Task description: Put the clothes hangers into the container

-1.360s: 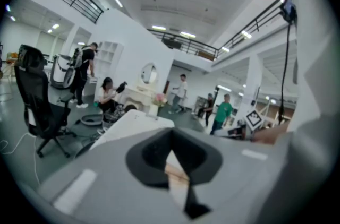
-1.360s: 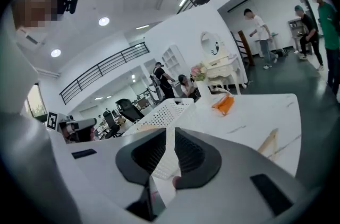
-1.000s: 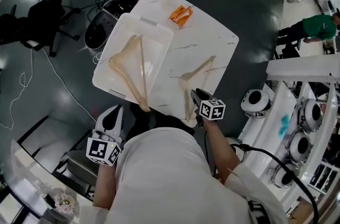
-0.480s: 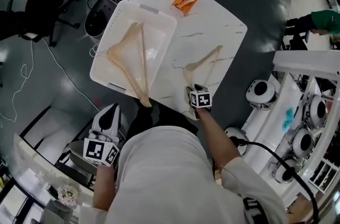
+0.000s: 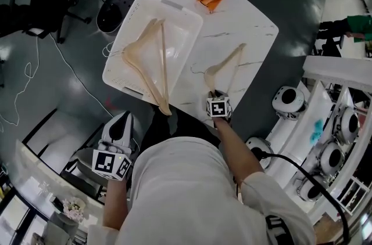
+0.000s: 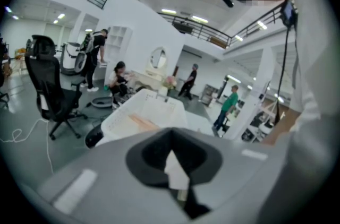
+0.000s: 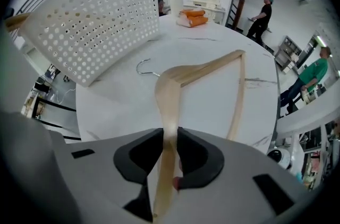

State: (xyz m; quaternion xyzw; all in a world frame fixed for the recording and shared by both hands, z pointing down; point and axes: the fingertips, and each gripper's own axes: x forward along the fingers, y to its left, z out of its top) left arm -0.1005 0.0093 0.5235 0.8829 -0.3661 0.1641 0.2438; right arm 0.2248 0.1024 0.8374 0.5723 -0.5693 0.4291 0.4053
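On the marble table (image 5: 247,26), the white perforated container (image 5: 180,35) with one wooden hanger (image 5: 145,64) in it stands ahead and left of the right gripper (image 7: 170,135), whose fingers have just been closing and now pinch the second hanger (image 7: 204,70) by its arm, while the left gripper (image 6: 171,135) has its fingers together, empty.

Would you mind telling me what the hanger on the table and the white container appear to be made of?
The hanger looks like pale matte wood with a shiny wire hook; the container seems white plastic, given its perforated walls.
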